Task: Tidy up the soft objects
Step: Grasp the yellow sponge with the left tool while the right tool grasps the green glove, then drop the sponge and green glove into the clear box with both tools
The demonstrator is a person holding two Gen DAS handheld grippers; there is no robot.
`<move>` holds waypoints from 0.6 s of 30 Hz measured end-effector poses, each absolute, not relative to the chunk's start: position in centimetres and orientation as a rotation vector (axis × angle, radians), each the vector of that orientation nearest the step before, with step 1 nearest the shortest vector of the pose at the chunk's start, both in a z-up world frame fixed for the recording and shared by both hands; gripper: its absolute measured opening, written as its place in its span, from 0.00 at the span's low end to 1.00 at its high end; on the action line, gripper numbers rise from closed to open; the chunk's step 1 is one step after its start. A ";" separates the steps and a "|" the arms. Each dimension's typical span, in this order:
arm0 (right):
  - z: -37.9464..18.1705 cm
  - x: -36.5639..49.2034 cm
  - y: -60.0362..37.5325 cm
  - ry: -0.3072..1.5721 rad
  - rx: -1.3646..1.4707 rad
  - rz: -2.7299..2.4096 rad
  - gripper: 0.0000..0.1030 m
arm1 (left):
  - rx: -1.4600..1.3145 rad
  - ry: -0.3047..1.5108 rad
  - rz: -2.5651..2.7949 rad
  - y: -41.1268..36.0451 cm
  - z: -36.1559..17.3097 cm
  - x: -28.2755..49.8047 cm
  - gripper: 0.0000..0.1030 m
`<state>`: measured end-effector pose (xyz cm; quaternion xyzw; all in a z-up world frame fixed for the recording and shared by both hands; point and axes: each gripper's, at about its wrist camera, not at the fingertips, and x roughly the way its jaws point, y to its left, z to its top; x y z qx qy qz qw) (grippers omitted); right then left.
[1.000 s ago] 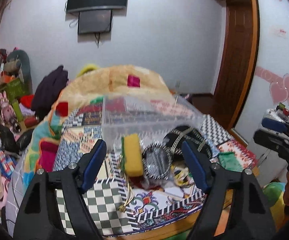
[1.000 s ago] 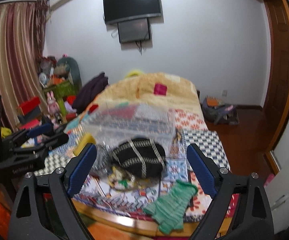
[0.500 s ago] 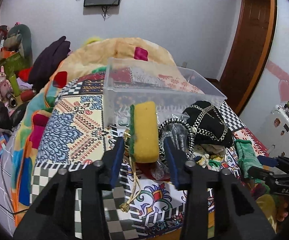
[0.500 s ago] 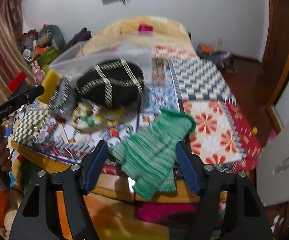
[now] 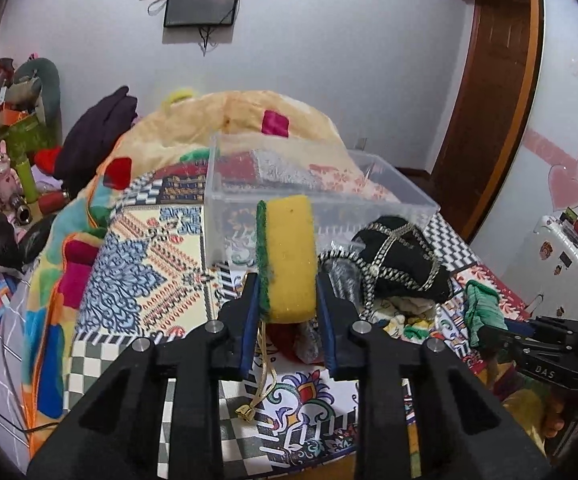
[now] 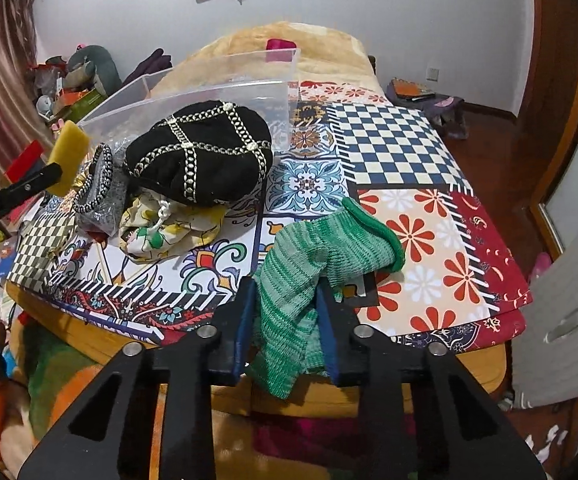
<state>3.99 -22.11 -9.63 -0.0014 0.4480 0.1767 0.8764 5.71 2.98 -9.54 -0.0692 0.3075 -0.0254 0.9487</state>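
- Patchwork printed cover (image 6: 409, 152) spread flat over the bed.
- Right gripper (image 6: 287, 312): jaws just closed, pinching ribbed green knit cloth (image 6: 313, 248) at the near edge.
- Left gripper (image 5: 287, 304): jaws just closed, clamping a yellow sponge (image 5: 289, 256), green scouring face, upright.
- Black quilted cap (image 6: 201, 152), chain-trimmed, domed.
- Clear rigid plastic bin (image 5: 329, 184), farthest.

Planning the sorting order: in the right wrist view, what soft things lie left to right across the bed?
Yellow sponge → silver-trimmed grey pouch → floral drawstring bag → green knitted cloth.
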 end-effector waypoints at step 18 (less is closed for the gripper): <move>0.3 7.1 -18.5 0.624 -0.020 0.451 0.21 | -0.103 0.489 -0.035 4.4 -3.9 7.4 0.26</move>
